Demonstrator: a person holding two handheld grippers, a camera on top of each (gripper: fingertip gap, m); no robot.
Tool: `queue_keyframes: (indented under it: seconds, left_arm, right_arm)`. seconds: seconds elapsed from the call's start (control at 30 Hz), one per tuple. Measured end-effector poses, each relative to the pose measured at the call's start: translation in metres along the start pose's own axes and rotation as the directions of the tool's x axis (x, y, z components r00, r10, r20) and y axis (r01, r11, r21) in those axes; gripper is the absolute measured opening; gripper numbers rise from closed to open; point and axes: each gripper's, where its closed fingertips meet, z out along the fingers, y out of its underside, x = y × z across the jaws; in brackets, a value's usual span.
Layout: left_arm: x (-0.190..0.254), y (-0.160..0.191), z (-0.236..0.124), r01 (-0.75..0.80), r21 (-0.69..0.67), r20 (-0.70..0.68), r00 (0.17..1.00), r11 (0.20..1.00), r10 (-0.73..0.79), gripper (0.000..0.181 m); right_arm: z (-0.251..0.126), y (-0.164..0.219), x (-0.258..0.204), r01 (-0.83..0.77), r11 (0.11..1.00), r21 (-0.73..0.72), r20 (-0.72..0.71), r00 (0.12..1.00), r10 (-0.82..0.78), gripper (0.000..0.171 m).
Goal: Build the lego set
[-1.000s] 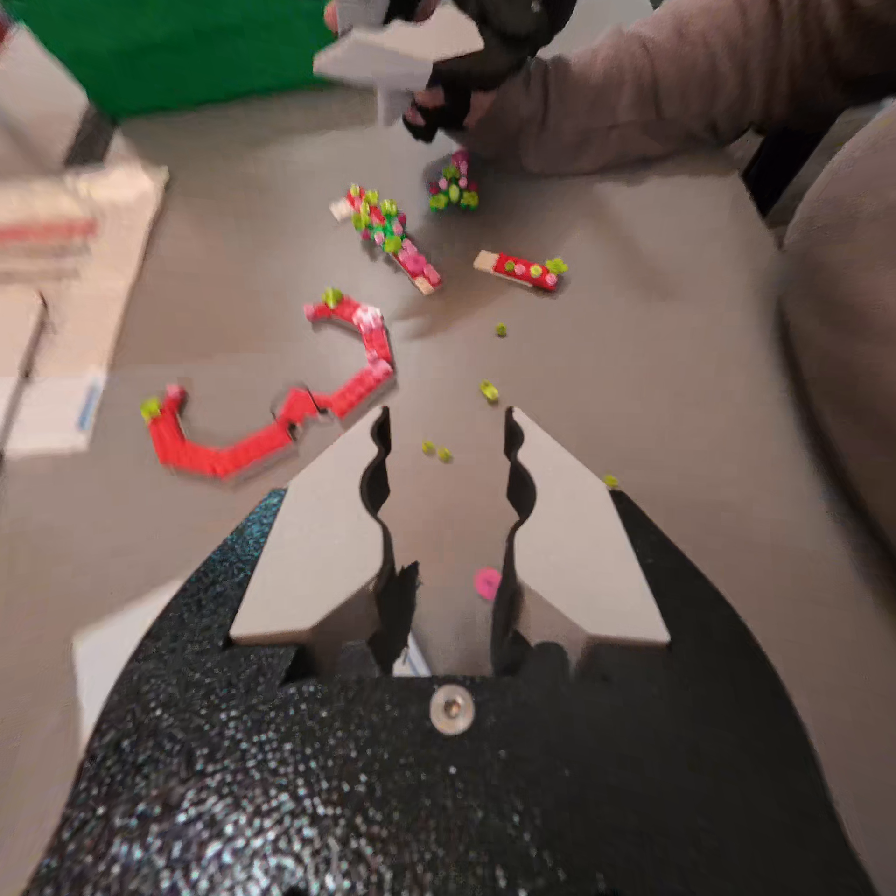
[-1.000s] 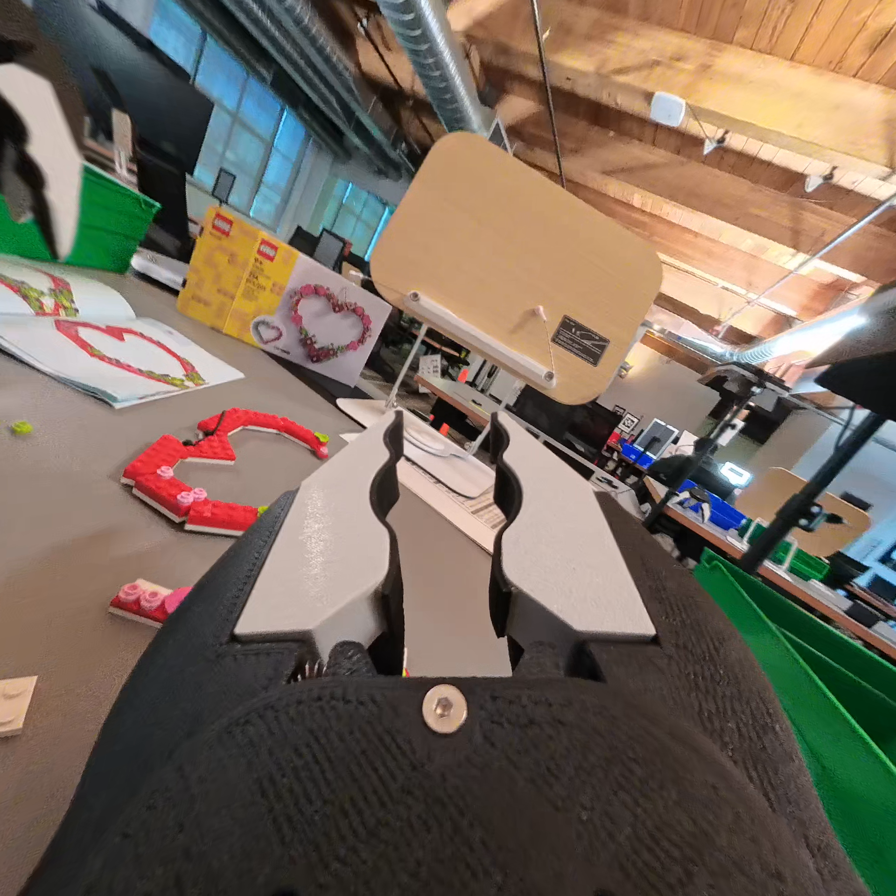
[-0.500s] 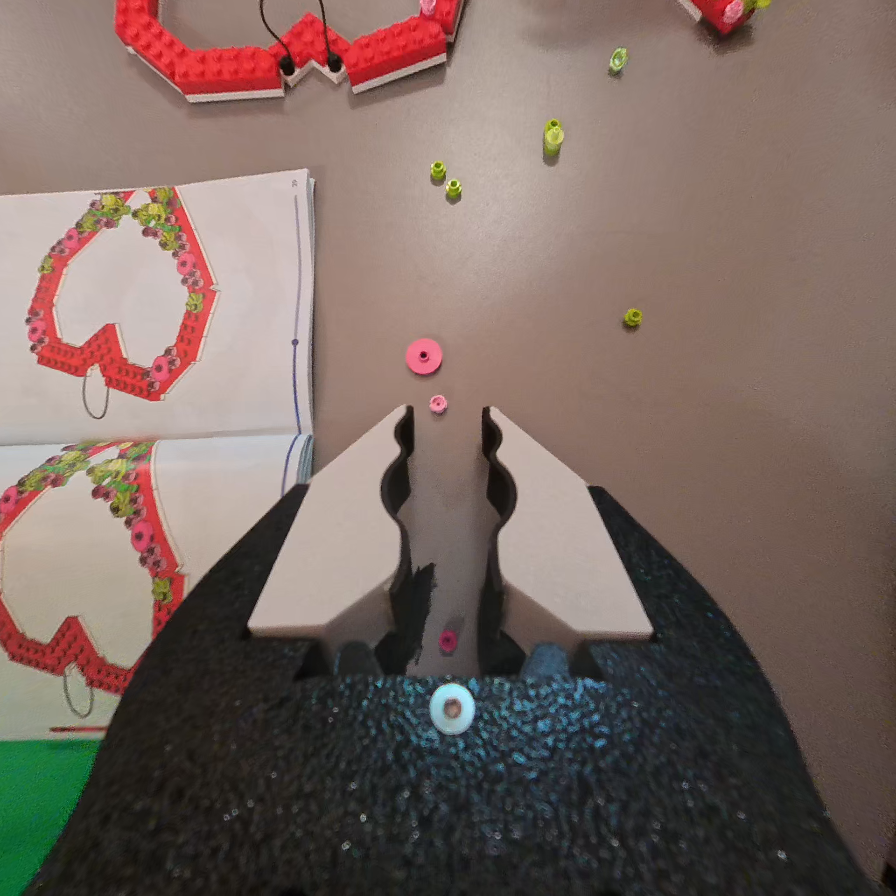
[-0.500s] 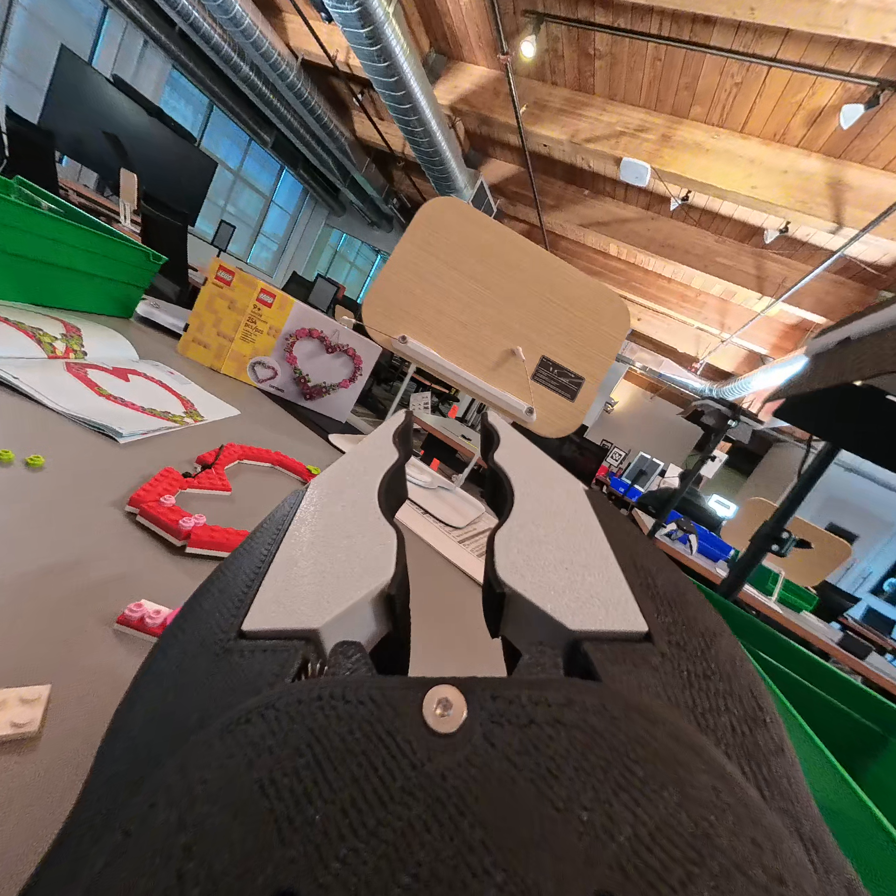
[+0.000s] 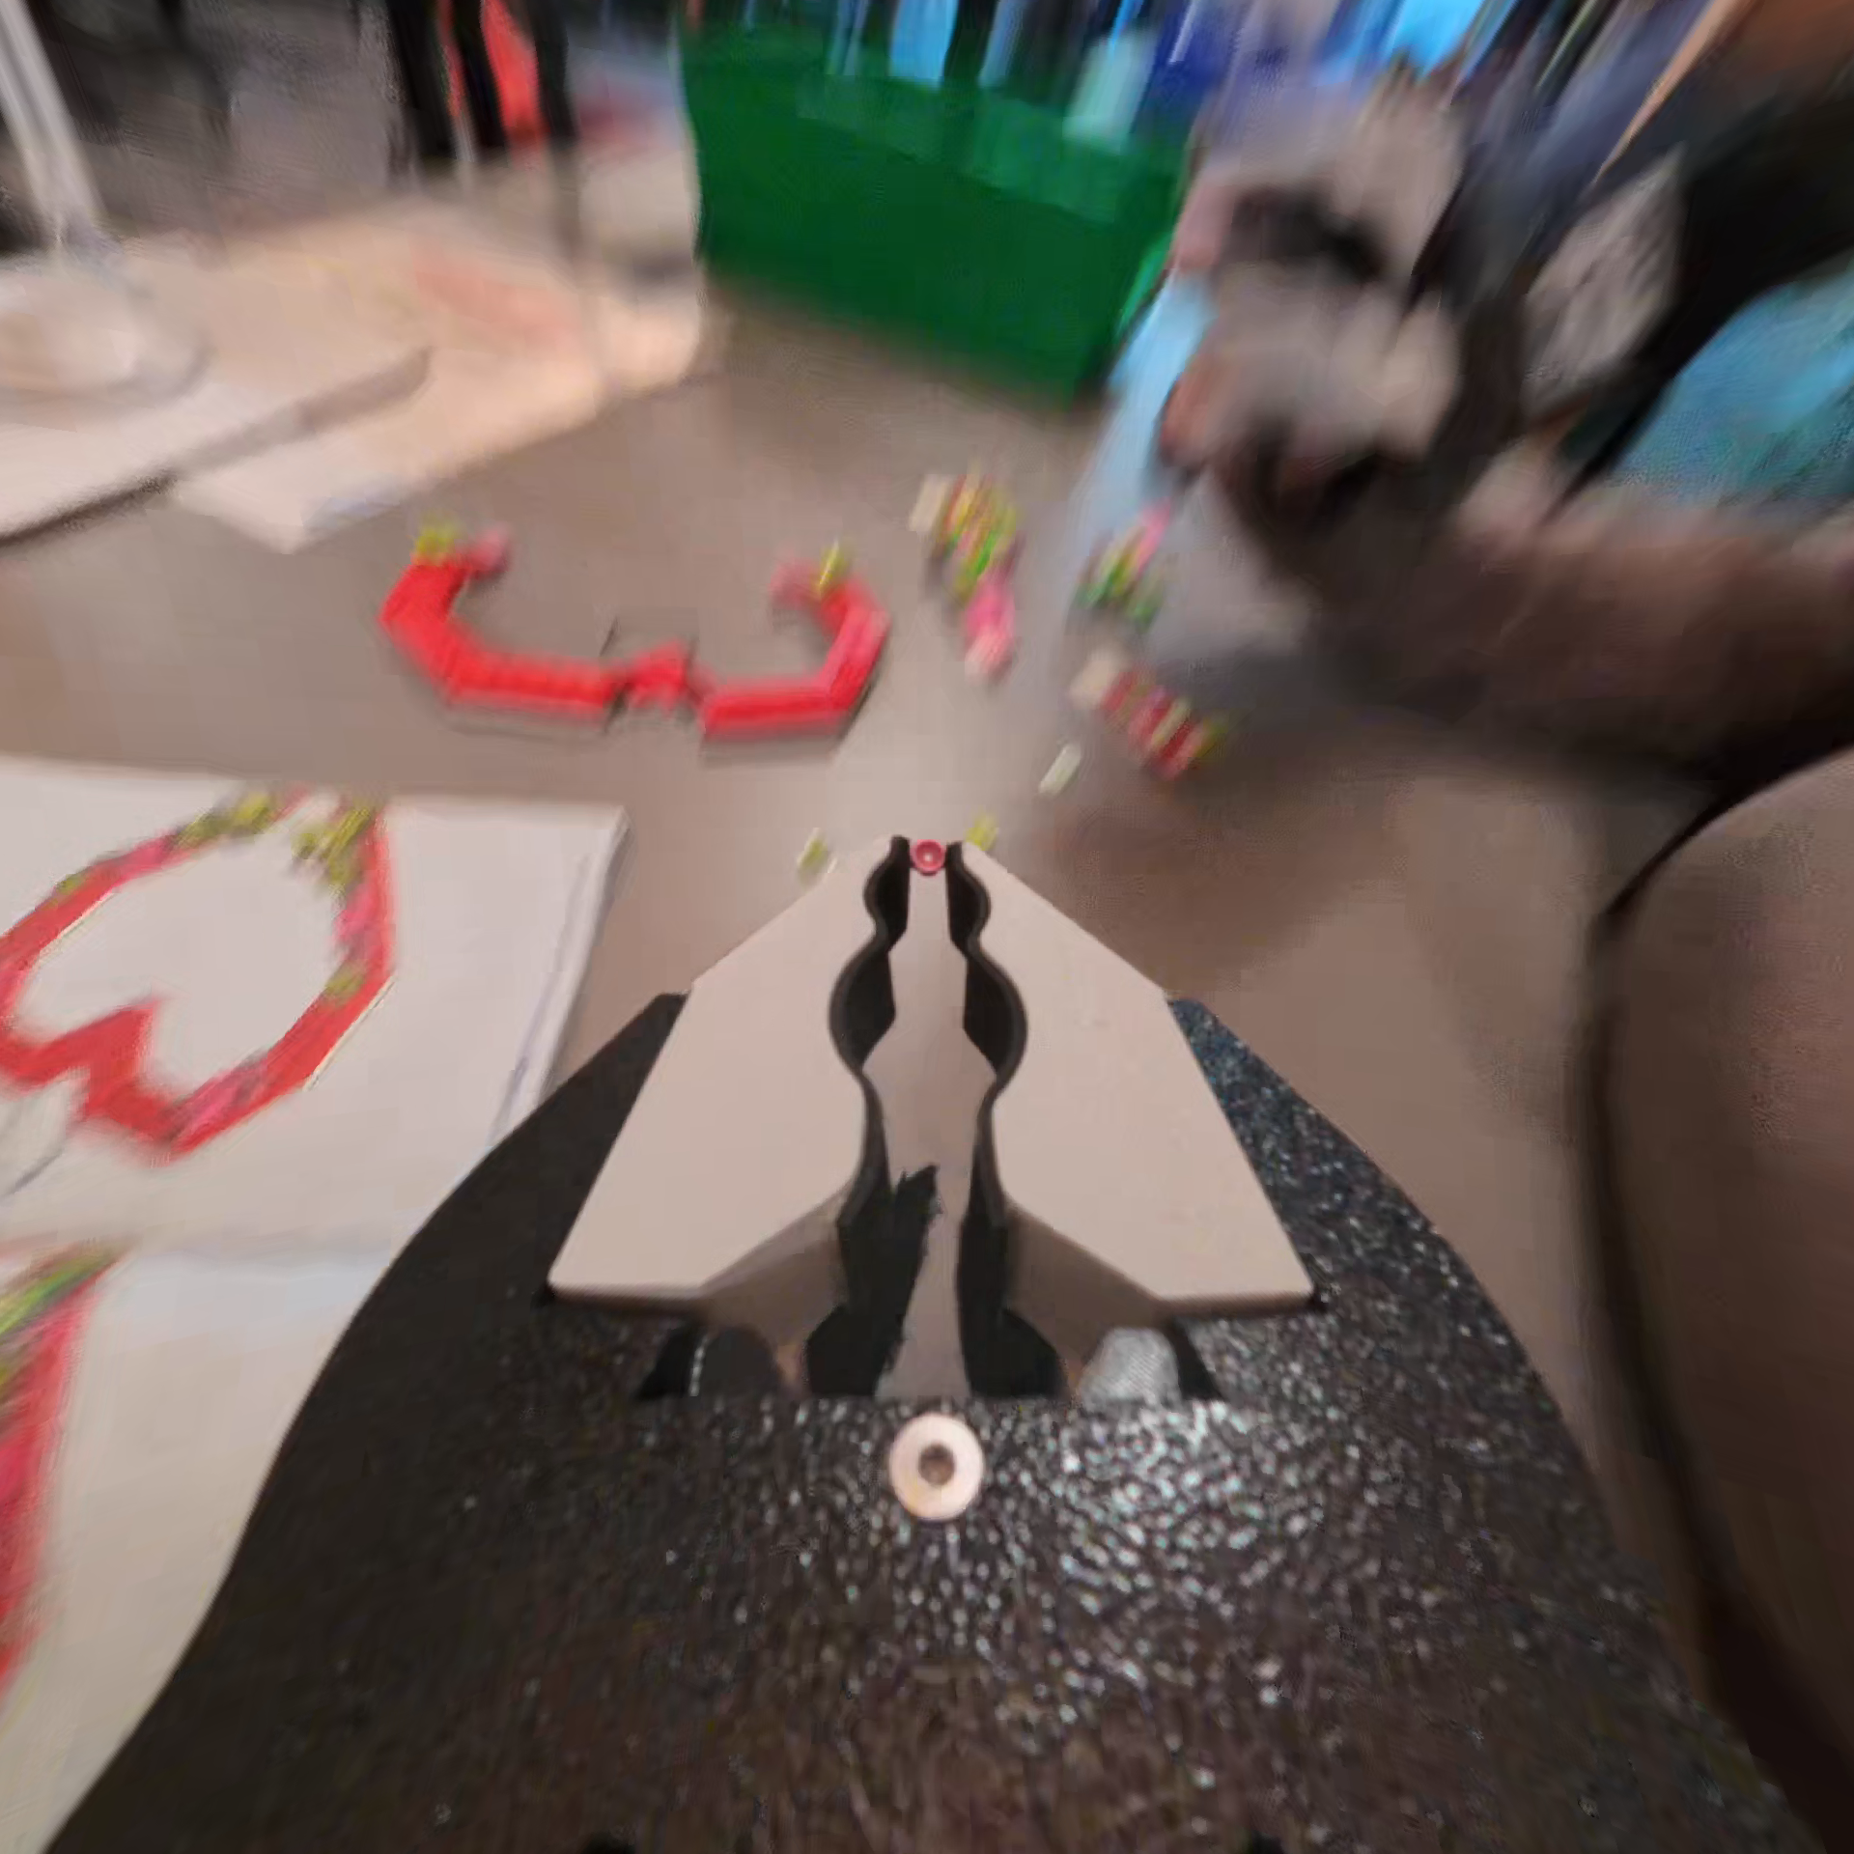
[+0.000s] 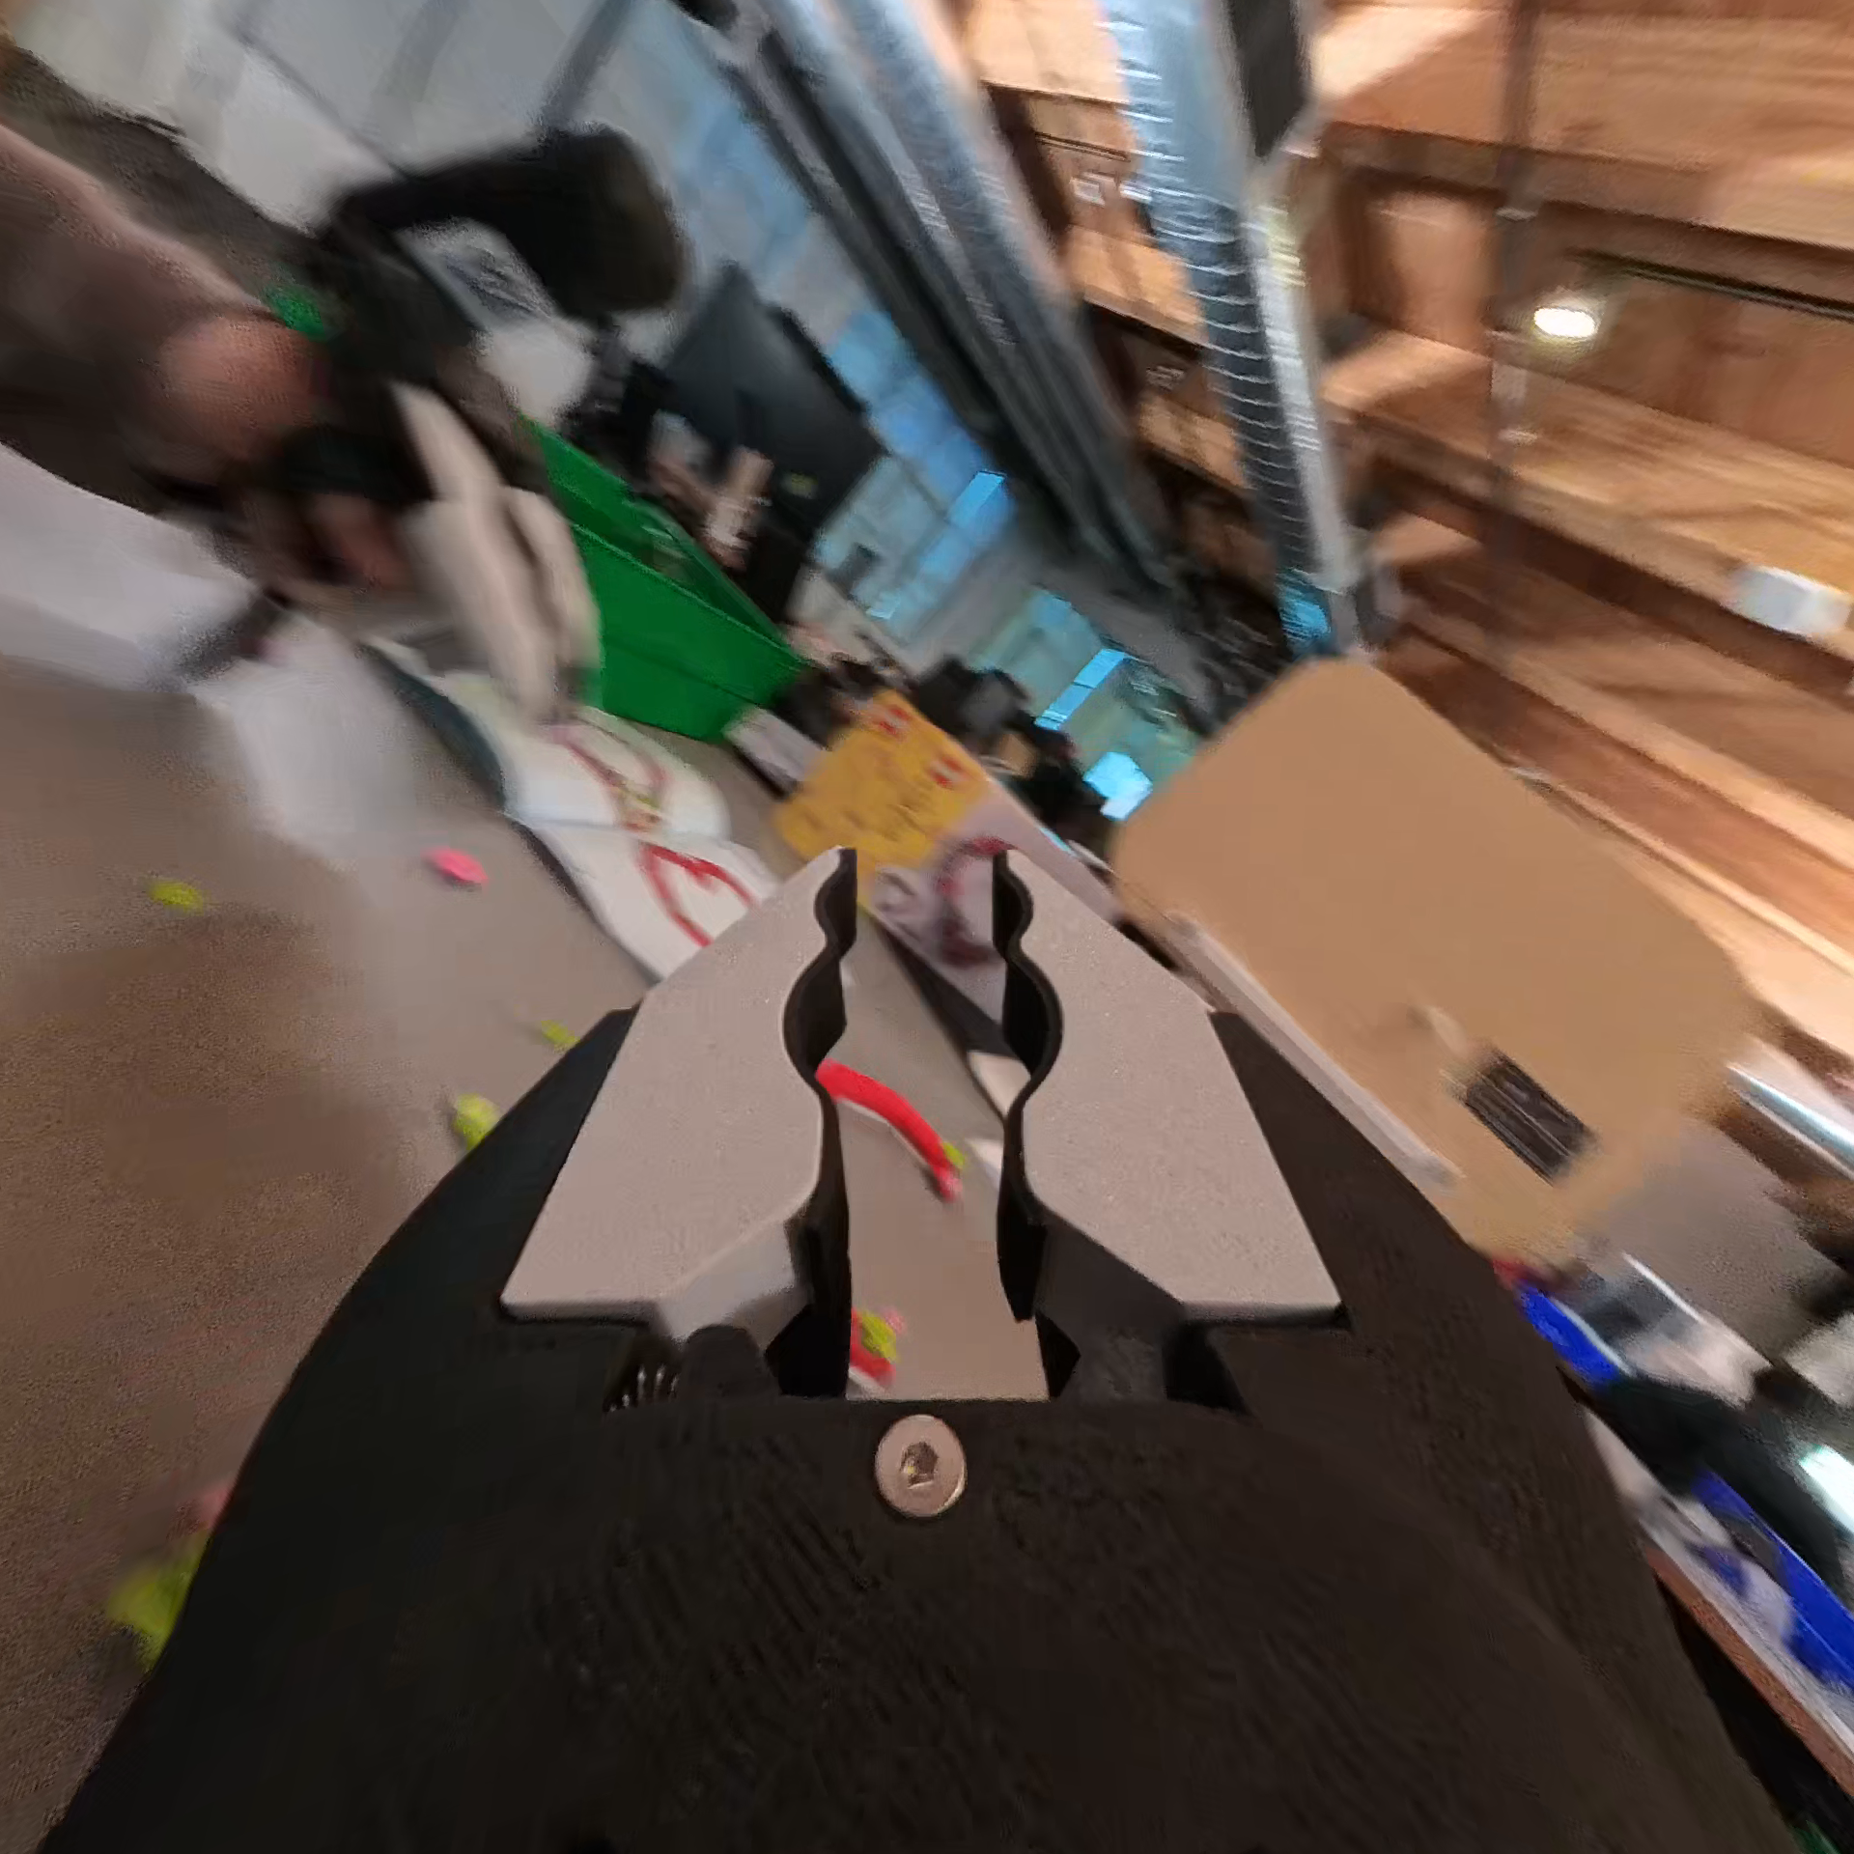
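Observation:
My left gripper [image 5: 926, 859] is shut on a small pink round stud [image 5: 927, 856], held at the fingertips above the grey table. Beyond it lies the red lego heart frame [image 5: 642, 662], with short decorated red strips [image 5: 1154, 707] to its right. The left wrist view is blurred by motion. My right gripper [image 6: 923, 863] is open and empty above the table, and part of the red heart frame [image 6: 888, 1109] shows between its fingers. The left gripper [image 6: 492, 562] also appears at the upper left of the right wrist view, in a gloved hand.
The open instruction booklet [image 5: 261, 1003] lies at the left. A green bin [image 5: 903, 201] stands at the back. Loose lime studs [image 6: 472, 1114] and a pink disc [image 6: 456, 865] lie on the table. A yellow box [image 6: 883, 793] and a wooden stand [image 6: 1405, 933] are behind.
My left gripper has closed on the small pink stud, lifted it and tilted up toward the heart frame. My right gripper has opened a little wider and swung left.

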Motion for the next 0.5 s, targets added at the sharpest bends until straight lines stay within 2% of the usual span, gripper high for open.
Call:
queue_keyframes:
  seconds: [0.07, 0.13, 0.23, 0.33, 0.5]
  left_arm:
    - [0.026, -0.047, -0.006, 0.187, 0.260, -0.204, 0.970, 0.947, -0.135, 0.005]
    - [0.048, -0.074, -0.014, 0.360, 0.354, -0.419, 0.886, 0.863, -0.198, 0.004]
    - [0.069, -0.089, -0.014, 0.510, 0.345, -0.604, 0.763, 0.788, -0.230, 0.005]
    - [0.082, -0.097, -0.015, 0.604, 0.309, -0.716, 0.657, 0.735, -0.238, 0.005]
    - [0.082, -0.098, -0.015, 0.655, 0.308, -0.752, 0.612, 0.690, -0.246, 0.004]
  right_arm:
    - [0.017, -0.031, -0.032, -0.013, 0.999, 0.051, 0.153, 0.988, 0.005, 0.025]
    - [0.028, -0.056, -0.049, 0.001, 0.995, 0.102, 0.218, 0.976, -0.023, 0.022]
    - [0.040, -0.077, -0.060, -0.007, 0.993, 0.120, 0.274, 0.961, -0.026, 0.021]
    - [0.048, -0.085, -0.056, -0.005, 0.991, 0.131, 0.248, 0.968, -0.028, 0.018]
    - [0.051, -0.089, -0.052, -0.007, 0.988, 0.151, 0.207, 0.978, -0.024, 0.008]
